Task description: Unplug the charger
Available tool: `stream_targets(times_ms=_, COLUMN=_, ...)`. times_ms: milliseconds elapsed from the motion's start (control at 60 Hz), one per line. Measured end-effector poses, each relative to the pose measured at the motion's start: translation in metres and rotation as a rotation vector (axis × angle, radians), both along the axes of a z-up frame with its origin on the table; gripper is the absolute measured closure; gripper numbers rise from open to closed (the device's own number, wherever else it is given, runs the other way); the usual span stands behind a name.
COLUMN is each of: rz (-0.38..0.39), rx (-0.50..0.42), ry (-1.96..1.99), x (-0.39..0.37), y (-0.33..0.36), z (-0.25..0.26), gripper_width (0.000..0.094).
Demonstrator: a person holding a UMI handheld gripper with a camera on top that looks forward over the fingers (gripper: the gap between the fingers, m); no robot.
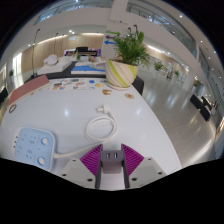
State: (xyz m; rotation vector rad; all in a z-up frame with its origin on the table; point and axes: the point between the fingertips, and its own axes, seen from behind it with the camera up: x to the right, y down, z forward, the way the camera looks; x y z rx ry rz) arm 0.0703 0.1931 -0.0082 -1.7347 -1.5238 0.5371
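Fingers of the gripper (111, 163) are standing apart, their purple pads (93, 158) facing each other across an open gap with nothing gripped between them. They are hovering over a round white table (140, 125).

Taking the coiled white cable (100, 126) as the landmark: it is lying on the table just ahead of the fingertips, apart from them and not between them. One end of the cable is running from the coil toward a white power strip (32, 148), which is sitting beside the coil and beside the fingers rather than in front of them. Whether a plug is seated in the strip cannot be told at this size. A small white piece, possibly the charger's plug end (103, 109), is lying just beyond the coil.

Well beyond the coil, a potted plant (124, 62) in a yellow-and-white striped pot is standing upright near the table's far edge. Small cards or papers (75, 86) are lying in a row beyond the coil, beside the pot. A pink flat item (28, 88) is resting at the table's rim, well apart from the coil. Past the table, an open office floor with desks (85, 44) is showing.
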Motion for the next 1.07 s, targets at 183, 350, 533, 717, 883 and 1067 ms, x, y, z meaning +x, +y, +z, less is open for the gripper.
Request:
stream_targets(times_ms=183, rz=-0.035, rx=0.004, ry=0.009, x=0.014, y=0.000, z=0.034, gripper_width=0.0090)
stream_targets(times_ms=350, rz=-0.051, rx=-0.011, ry=0.013, x=0.083, y=-0.032, z=0.132, gripper_width=0.0083)
stream_targets(times_ms=533, rz=-0.080, rx=-0.054, ry=0.001, x=0.187, y=-0.081, z=0.219, gripper_width=0.0086)
stream_targets(times_ms=717, rz=-0.122, rx=-0.104, ry=-0.022, x=0.270, y=-0.112, z=0.238, gripper_width=0.0085)
stream_targets(times_ms=883, rz=-0.079, rx=-0.104, ry=-0.020, x=0.310, y=-0.123, z=0.232, gripper_width=0.0088)
stream_targets(times_ms=1067, rz=-0.044, rx=-0.094, ry=0.001, x=0.345, y=-0.124, z=0.233, gripper_width=0.0084)
